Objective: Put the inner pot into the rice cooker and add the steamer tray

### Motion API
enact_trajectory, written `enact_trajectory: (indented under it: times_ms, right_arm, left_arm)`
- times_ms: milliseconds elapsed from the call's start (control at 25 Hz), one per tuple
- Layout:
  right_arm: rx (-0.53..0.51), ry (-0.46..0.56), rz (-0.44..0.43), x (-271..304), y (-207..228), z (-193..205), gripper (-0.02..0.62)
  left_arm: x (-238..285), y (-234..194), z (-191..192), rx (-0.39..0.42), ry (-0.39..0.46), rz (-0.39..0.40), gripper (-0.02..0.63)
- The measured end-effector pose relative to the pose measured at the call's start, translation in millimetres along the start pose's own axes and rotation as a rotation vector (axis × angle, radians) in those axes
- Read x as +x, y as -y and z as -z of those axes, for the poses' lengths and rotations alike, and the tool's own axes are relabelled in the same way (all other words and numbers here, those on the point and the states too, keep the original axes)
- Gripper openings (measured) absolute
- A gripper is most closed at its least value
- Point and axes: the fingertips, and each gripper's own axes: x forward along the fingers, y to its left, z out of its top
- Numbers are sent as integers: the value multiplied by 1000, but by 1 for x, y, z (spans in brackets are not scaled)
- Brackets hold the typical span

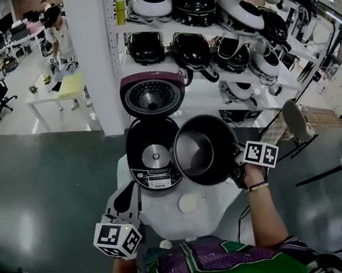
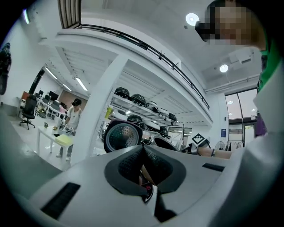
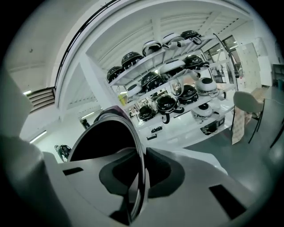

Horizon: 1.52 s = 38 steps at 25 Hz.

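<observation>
Black and shiny, the pot (image 1: 204, 150) hangs in my right gripper (image 1: 238, 168), whose fingers are clenched on the rim at the pot's right side. In the right gripper view the thin rim (image 3: 141, 177) runs straight between the two pads, and the pot's dark hollow fills the left of that frame. In the head view the pot sits at centre frame, tilted with its mouth up, just right of the cooker (image 1: 154, 161) and overlapping its right edge, not inside it. The cooker stands open on the white table (image 1: 224, 204), its lid (image 1: 152, 96) raised behind it, toward the top of the frame, with the metal plate at the bottom of its well showing. My left gripper (image 1: 130, 193) is at lower left, near the cooker's front left corner, fingers pressed together on nothing, as the left gripper view shows (image 2: 142, 153). A small white disc (image 1: 187, 204) lies on the table below the cooker. Shelves (image 1: 205, 24) of more cookers fill the upper right.
</observation>
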Motion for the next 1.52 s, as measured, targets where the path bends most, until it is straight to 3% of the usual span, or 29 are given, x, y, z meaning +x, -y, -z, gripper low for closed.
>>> enact_trajectory:
  times_ms: [360, 640, 1120, 1520]
  right_arm:
    - [-45, -65, -137, 73, -39, -14, 43]
    - [24, -120, -237, 115, -63, -10, 44]
    - [54, -169, -233, 174, -75, 11, 48]
    - [11, -226, -195, 208, -71, 36, 55]
  left_arm:
    - [-13, -5, -1, 17, 14, -136, 21]
    - [-25, -15, -12, 12, 43, -232, 21]
    - [-51, -21, -13, 14, 51, -365, 21]
    - [-57, -24, -12, 6, 52, -437, 21]
